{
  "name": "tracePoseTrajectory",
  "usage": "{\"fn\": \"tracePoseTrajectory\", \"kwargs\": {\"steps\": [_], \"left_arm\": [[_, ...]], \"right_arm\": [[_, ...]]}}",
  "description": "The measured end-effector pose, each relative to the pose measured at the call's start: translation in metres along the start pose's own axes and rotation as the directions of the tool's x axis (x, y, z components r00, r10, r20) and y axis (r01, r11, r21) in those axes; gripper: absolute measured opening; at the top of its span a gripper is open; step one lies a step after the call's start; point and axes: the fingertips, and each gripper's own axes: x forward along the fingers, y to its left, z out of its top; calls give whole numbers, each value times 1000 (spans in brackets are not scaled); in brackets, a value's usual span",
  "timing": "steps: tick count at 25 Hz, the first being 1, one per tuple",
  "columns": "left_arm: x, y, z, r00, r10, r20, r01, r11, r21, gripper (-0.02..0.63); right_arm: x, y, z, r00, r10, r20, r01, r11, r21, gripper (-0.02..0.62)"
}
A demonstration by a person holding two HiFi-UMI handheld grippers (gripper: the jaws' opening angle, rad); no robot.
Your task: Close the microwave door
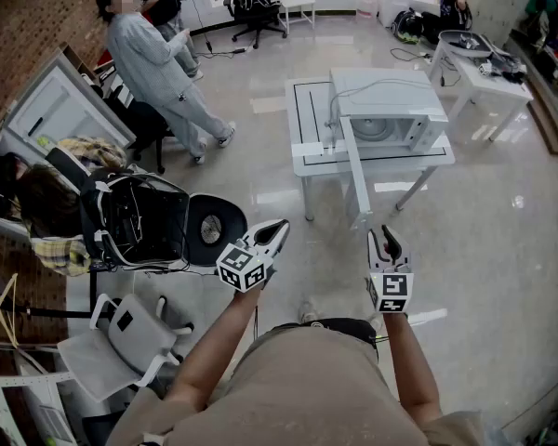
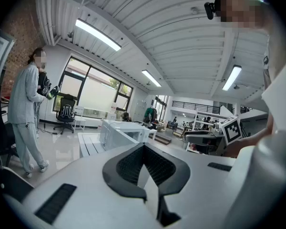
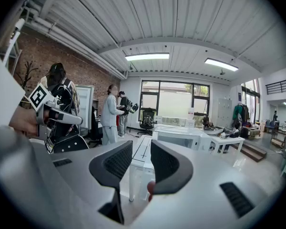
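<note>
A white microwave (image 1: 386, 110) stands on a white table (image 1: 307, 110) in the middle of the room. Its door (image 1: 355, 170) is swung open and sticks out toward me past the table's front edge. Both grippers hang in the air short of the table, well apart from the door. My left gripper (image 1: 274, 230) is shut with nothing in it; its view shows the pads meeting at the tips (image 2: 144, 147) and the microwave (image 2: 119, 130) far ahead. My right gripper (image 1: 389, 242) is open with a narrow empty gap (image 3: 141, 147), facing the table (image 3: 142, 152) and microwave (image 3: 181, 138).
A person in grey (image 1: 158, 63) stands at the left behind the table. A black chair loaded with a bag (image 1: 135, 216) and a white chair (image 1: 121, 342) sit at my left. A second white table (image 1: 479, 72) is at the far right, an office chair (image 1: 256, 3) at the back.
</note>
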Motion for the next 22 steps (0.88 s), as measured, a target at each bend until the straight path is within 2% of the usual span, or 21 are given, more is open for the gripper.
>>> {"fn": "tracePoseTrajectory", "kwargs": {"steps": [8, 12, 14, 22], "left_arm": [[0, -2, -5, 1000, -4, -8, 4, 1000, 0, 5], [4, -1, -8, 1000, -1, -17, 1, 1000, 3, 5], [8, 0, -10, 1000, 1, -23, -1, 1000, 4, 5], [28, -4, -14, 999, -8, -51, 9, 1000, 29, 5]], "right_arm": [[4, 5, 1, 1000, 9, 5, -9, 1000, 2, 121], [13, 0, -15, 999, -16, -38, 17, 999, 38, 135], [22, -5, -27, 997, -45, -63, 46, 999, 19, 189], [73, -12, -69, 982, -100, -160, 89, 993, -80, 221]]}}
